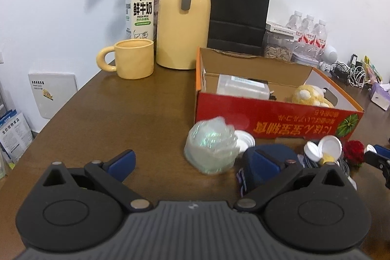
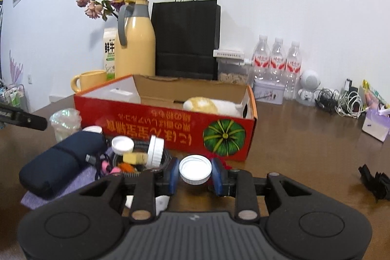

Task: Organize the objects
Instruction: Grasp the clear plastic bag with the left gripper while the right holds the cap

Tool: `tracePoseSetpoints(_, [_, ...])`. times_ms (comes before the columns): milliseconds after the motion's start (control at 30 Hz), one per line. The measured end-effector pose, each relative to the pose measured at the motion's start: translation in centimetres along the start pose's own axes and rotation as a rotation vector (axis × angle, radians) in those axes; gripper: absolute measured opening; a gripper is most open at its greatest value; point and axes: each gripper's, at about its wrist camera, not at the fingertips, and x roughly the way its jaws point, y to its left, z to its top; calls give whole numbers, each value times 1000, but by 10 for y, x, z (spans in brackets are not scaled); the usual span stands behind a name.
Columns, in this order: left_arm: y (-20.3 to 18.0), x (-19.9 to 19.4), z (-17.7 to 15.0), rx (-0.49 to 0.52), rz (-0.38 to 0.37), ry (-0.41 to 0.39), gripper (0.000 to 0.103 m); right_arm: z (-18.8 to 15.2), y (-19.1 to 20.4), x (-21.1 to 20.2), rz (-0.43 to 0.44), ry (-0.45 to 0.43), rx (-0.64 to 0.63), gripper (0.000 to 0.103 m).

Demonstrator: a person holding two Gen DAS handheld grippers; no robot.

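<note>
In the right wrist view my right gripper (image 2: 195,176) is shut on a white round lid (image 2: 195,171), held just above the table in front of the red cardboard box (image 2: 170,124). A yellow plush (image 2: 201,104) lies in the box. Left of the lid is a pile: a dark blue pouch (image 2: 61,162), white jars (image 2: 156,148) and small bits. My left gripper (image 1: 195,160) is open with nothing between its fingers. An iridescent clear cup (image 1: 210,145) stands just ahead of it, beside the box (image 1: 275,118) and the pouch (image 1: 268,162).
A yellow thermos (image 1: 182,16), yellow mug (image 1: 134,59), milk carton (image 1: 140,14) and black paper bag (image 1: 237,9) stand behind the box. Water bottles (image 2: 275,60), cables (image 2: 346,101) and a tissue box (image 2: 375,123) line the back right. A black clip (image 2: 375,183) lies at the right.
</note>
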Motion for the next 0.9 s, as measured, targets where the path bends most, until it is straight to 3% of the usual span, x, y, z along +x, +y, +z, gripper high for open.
tracePoseSetpoints(567, [3, 59, 9, -85, 5, 35, 101, -1, -2, 6, -7, 1, 12, 27])
tracePoseSetpoints(667, [4, 57, 7, -84, -13, 24, 90, -1, -2, 6, -6, 1, 12, 27])
tracePoseSetpoints(833, [2, 53, 3, -73, -30, 10, 47, -2, -4, 6, -7, 1, 17, 27])
tracePoseSetpoints(900, [3, 49, 2, -79, -32, -6, 44, -2, -3, 5, -10, -2, 15, 27])
